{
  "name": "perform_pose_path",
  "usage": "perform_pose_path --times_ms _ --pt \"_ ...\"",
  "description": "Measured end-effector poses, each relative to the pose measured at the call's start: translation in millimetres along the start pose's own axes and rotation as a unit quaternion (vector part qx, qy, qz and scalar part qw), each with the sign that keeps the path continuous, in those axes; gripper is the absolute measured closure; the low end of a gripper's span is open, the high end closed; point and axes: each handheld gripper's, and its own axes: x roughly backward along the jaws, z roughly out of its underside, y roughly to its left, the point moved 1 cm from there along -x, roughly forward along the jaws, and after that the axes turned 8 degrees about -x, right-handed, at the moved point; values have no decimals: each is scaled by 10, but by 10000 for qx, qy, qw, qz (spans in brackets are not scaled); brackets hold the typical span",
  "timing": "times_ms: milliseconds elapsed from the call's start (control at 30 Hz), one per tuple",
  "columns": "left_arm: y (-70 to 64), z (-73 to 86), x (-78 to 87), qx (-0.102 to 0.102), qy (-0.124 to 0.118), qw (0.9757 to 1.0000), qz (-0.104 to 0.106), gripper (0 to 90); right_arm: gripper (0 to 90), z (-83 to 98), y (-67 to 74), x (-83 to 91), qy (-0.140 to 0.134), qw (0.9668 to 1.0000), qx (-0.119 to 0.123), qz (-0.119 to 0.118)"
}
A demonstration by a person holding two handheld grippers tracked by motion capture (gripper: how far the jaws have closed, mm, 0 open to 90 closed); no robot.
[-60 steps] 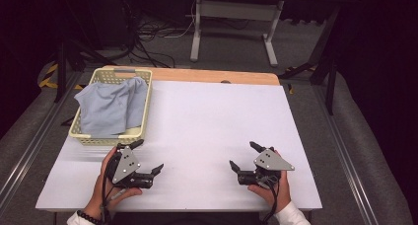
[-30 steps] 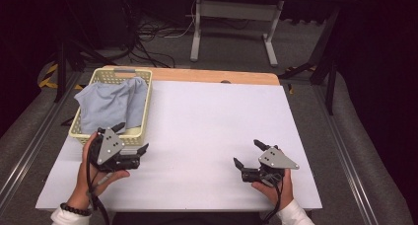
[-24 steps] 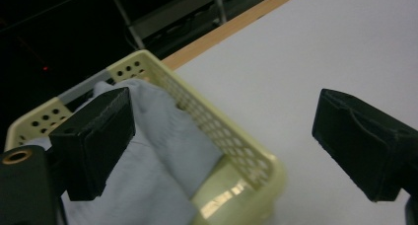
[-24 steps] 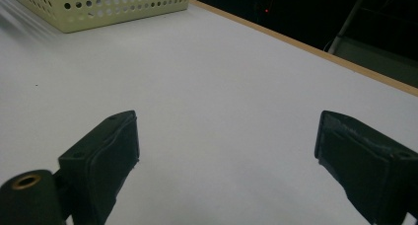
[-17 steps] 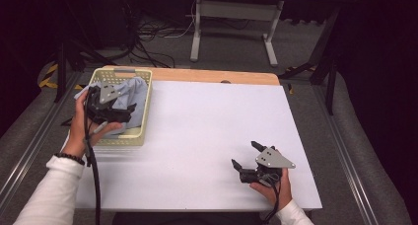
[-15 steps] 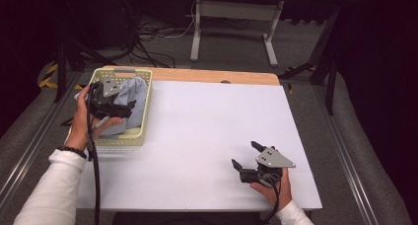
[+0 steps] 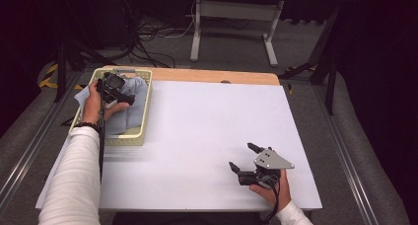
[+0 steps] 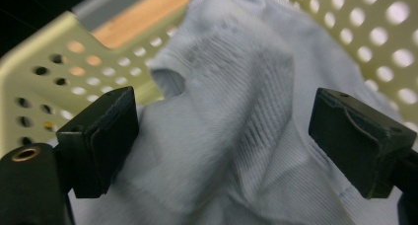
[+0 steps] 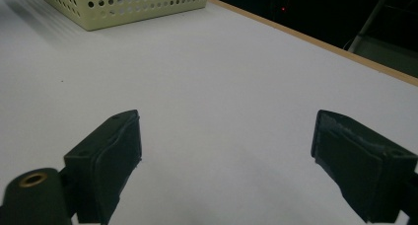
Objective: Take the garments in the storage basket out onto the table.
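Hovering spread-jawed over the grey cloth point(image 8: 231, 136), the left gripper point(image 8: 222, 136), its jaws just closing slightly, may pinch one thin fold that slips, or snag the basket point(image 8: 44, 87); the right gripper point(image 7: 245, 160) rests wide open.

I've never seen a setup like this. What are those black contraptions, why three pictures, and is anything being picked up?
A person sits at a white table holding a hand-held two-jaw gripper in each hand. One picture looks down from above; the other two come from cameras riding on the grippers. The left gripper is over a pale yellow perforated basket that holds a light blue cloth. Its jaws have just been closing a little with a fold of cloth between them, but the pads do not press it yet. The right gripper rests open and empty over the table.
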Motion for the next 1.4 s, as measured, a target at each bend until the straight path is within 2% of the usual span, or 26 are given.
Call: perform_pose_path --times_ms 67,100,133,200,233,367,533,567,600,667,700,733,767,800,833,867,900,933,967,1000,1033,1200,1267,1300,1333,1400 --pt "-9 5 -65 -28 119 9999 -79 230 124 6 3 -9 46 10000 41 -9" --pt "-17 9 -103 -64 251 9995 -153 230 124 6 3 -9 46 10000 41 -9" --pt "-23 21 -148 -113 400 9991 -121 340 125 12 11 -15 94 9999 86 -38" --pt "-21 24 -165 -124 451 9988 -156 376 125 14 14 -21 102 9999 118 -37" --pt "-24 32 -173 -119 493 9985 -194 507 127 18 19 -27 149 9997 187 -27" --pt "-2 43 -135 -13 417 9991 -121 655 130 25 18 -34 175 9996 209 -42" --pt "46 12 73 200 -62 9997 -120 684 130 29 11 -36 206 9996 193 -44" --pt "76 -8 182 319 -298 9990 -121 690 130 25 8 -33 191 9996 191 -28" --pt "76 -8 182 319 -298 9990 -121 691 130 24 7 -31 186 9996 190 -28" --pt "99 -40 337 487 -584 9970 -161 692 130 22 6 -31 182 9997 189 -12" --pt "126 -67 491 662 -932 9933 -168 694 130 21 4 -30 184 9997 184 2" --pt "126 -67 491 662 -932 9933 -168 695 130 21 4 -30 184 9997 184 2" --pt "141 -80 573 740 -1107 9910 -136 695 130 20 3 -28 177 9997 189 9" --pt "150 -97 653 811 -1278 9884 -127 696 130 19 2 -26 167 9997 191 16" --pt "154 -141 812 877 -1539 9841 -108 697 130 16 -4 -23 150 9997 166 45" --pt "154 -141 812 877 -1539 9841 -108 698 130 16 -4 -23 150 9997 166 45" --pt "153 -168 887 854 -1642 9827 -80 698 130 15 -9 -23 144 9998 162 53" --pt "122 -231 1031 858 -1863 9787 -17 698 130 15 -18 -25 138 9998 135 80" --pt "102 -263 1102 850 -1976 9766 27 698 130 13 -24 -23 141 9998 128 85" --pt "102 -263 1102 850 -1976 9766 27 698 130 13 -24 -23 141 9998 128 85" --pt "76 -299 1169 812 -2077 9748 91 698 130 12 -29 -21 132 9998 126 92" --pt "-151 -512 1430 563 -2464 9666 416 698 130 4 -50 -4 92 9998 108 160" --pt "-287 -596 1490 483 -2584 9630 598 698 130 -1 -61 2 63 9998 101 177" --pt "-426 -667 1527 376 -2695 9591 781 697 130 -4 -73 13 52 9997 104 199" --pt "-426 -667 1527 376 -2695 9591 781 697 130 -4 -73 13 52 9997 104 199" --pt "-616 -763 1562 225 -2791 9544 1035 697 130 -9 -91 26 19 9997 105 238"
